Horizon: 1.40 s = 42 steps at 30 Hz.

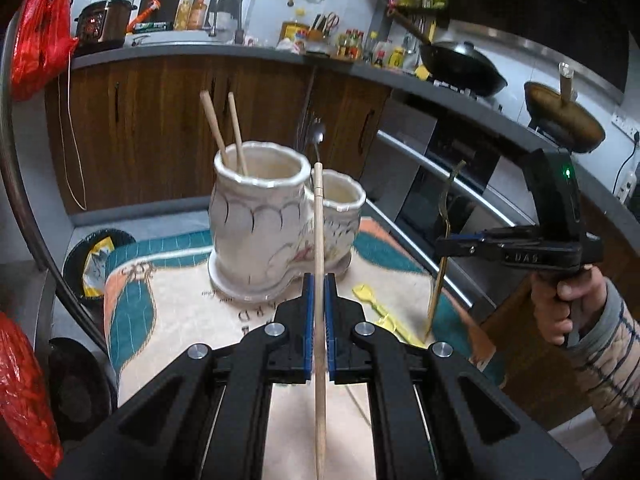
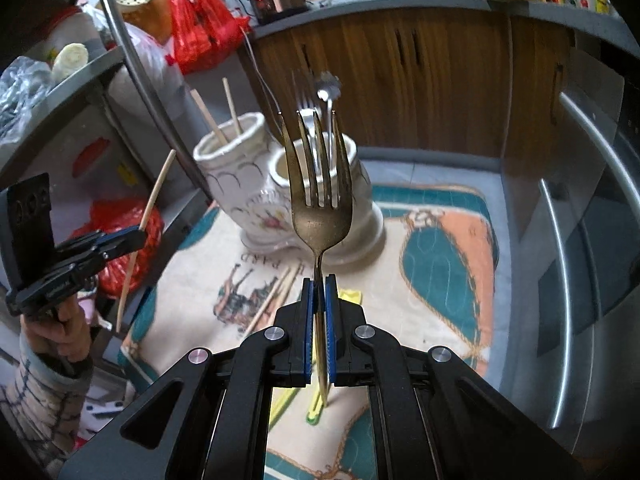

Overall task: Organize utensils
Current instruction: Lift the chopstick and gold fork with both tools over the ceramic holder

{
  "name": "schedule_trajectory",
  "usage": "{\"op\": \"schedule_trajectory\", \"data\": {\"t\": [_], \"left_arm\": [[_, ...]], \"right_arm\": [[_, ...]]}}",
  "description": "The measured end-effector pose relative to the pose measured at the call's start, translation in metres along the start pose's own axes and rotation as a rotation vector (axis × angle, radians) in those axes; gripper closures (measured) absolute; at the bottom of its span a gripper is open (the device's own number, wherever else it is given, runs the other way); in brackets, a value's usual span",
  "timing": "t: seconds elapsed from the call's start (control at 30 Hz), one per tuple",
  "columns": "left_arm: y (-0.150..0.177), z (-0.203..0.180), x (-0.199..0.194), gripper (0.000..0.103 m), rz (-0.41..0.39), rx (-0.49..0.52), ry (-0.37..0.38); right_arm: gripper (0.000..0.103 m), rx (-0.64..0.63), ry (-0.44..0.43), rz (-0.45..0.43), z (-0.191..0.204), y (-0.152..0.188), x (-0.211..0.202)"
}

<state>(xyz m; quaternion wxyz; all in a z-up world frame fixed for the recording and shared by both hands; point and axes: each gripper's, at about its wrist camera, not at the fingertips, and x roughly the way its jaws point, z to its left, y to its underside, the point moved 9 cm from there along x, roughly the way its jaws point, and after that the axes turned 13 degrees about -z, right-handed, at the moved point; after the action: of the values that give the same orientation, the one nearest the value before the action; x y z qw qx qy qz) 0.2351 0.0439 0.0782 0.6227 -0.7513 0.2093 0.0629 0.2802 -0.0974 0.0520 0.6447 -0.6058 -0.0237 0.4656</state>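
The left tool (image 1: pixel 319 292) is closed on 1 slender pale wooden chopstick (image 1: pixel 319 240), pinched about mid-length between the blue pads, its tip rising toward 12 o'clock in front of the white ceramic 2-compartment utensil holder (image 1: pixel 260 224). The right tool (image 2: pixel 319 296) is closed on the narrow neck of a tarnished brass-coloured 4-tined metal fork (image 2: pixel 320 184), tines upright, with the handle running down between the jaws. The holder stands on a patterned teal, orange and cream cloth (image 1: pixel 168 320) covering the bench; in the left wrist view its larger compartment, at 11 o'clock, carries 2 wooden chopsticks (image 1: pixel 224 128), and the smaller, at 1 o'clock, a silver metal spoon (image 1: pixel 318 136). Loose wooden chopsticks (image 2: pixel 276 296) and a yellow plastic utensil (image 1: pixel 384 316) lie on the cloth near the tools. Handling, as judged: the chopstick is light, stiff and smooth, so it may pivot or slide in a 2-point pinch; a hold near mid-length, as here, balances it for lowering end-first into the larger compartment. The fork is heavier, rigid and slick; gripped at the thin neck it is head-heavy and could swing, so a firm hold on the flat handle would steady it. The ceramic holder is heavy but brittle, and its rim could chip if struck by metal.
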Motion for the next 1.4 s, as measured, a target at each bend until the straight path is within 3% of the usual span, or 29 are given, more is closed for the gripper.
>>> {"op": "schedule_trajectory", "data": {"t": [0.57, 1.03, 1.23, 1.4], "left_arm": [[-0.095, 0.021, 0.012, 0.099, -0.258, -0.092, 0.006], [-0.154, 0.034, 0.064, 0.099, -0.435, -0.044, -0.026], [-0.153, 0.042, 0.084, 0.099, -0.51, -0.028, -0.072], [-0.125, 0.041, 0.093, 0.098, -0.492, 0.012, -0.108]], "right_arm": [[0.097, -0.088, -0.009, -0.163, 0.027, -0.082, -0.023], [0.097, -0.149, 0.001, -0.236, 0.043, -0.146, 0.005], [0.097, -0.16, 0.03, -0.233, 0.038, -0.158, 0.025], [0.097, -0.165, 0.061, -0.224, 0.03, -0.155, 0.043]]}}
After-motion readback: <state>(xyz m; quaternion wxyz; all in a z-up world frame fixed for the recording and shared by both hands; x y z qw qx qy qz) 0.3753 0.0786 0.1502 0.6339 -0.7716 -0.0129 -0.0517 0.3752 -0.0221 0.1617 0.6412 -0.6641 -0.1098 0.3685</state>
